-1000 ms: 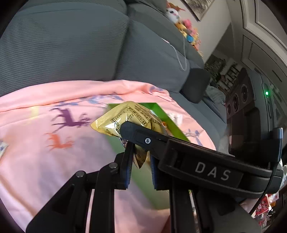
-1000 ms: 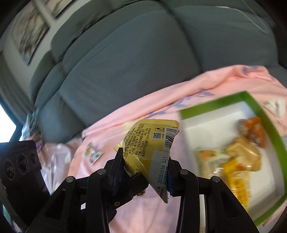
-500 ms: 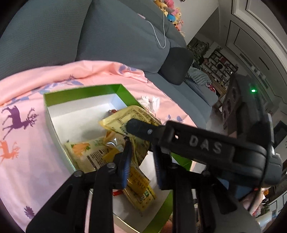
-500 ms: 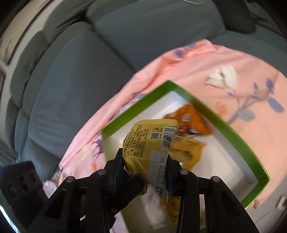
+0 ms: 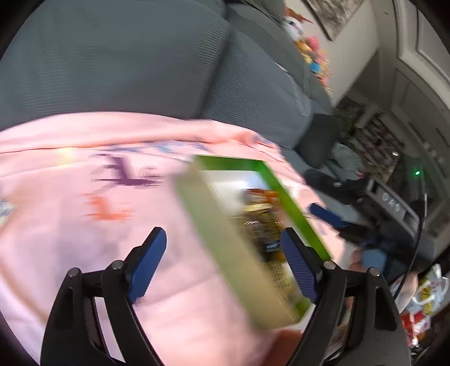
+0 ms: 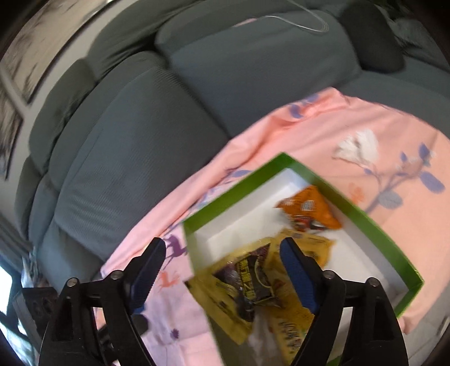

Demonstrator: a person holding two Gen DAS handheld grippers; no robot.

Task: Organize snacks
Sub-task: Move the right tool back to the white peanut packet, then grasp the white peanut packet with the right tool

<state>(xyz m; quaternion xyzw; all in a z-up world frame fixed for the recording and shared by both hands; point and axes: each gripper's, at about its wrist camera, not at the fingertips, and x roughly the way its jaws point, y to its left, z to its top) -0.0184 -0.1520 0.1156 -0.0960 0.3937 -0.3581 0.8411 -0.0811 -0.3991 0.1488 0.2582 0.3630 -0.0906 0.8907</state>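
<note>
A green-rimmed white box (image 6: 233, 194) lies on the pink blanket (image 6: 323, 132). In the right wrist view it holds an orange packet (image 6: 309, 208) and yellow packets (image 6: 306, 245). My right gripper (image 6: 222, 267) hangs above the box's near corner with its jaws opening. A yellow and dark packet (image 6: 244, 284) lies loose below them, touched by neither pad. In the blurred left wrist view my left gripper (image 5: 222, 264) is also opening, with nothing gripped, over the box's near wall (image 5: 225, 239). Yellow packets (image 5: 261, 225) show inside. The right gripper's blue pad (image 5: 326, 215) is beyond the box.
The blanket with deer prints (image 5: 126, 177) covers the seat of a grey sofa (image 5: 112, 64). A dark cushion (image 6: 374, 42) and a white cable (image 6: 306, 25) lie on the sofa at the right. Soft toys (image 5: 309, 53) sit on its back. Shelves and clutter (image 5: 374, 138) stand further right.
Both grippers have gone from shut on yellow packets to open, and the packets have dropped into the box. The left view has swung back from over the box toward the blanket.
</note>
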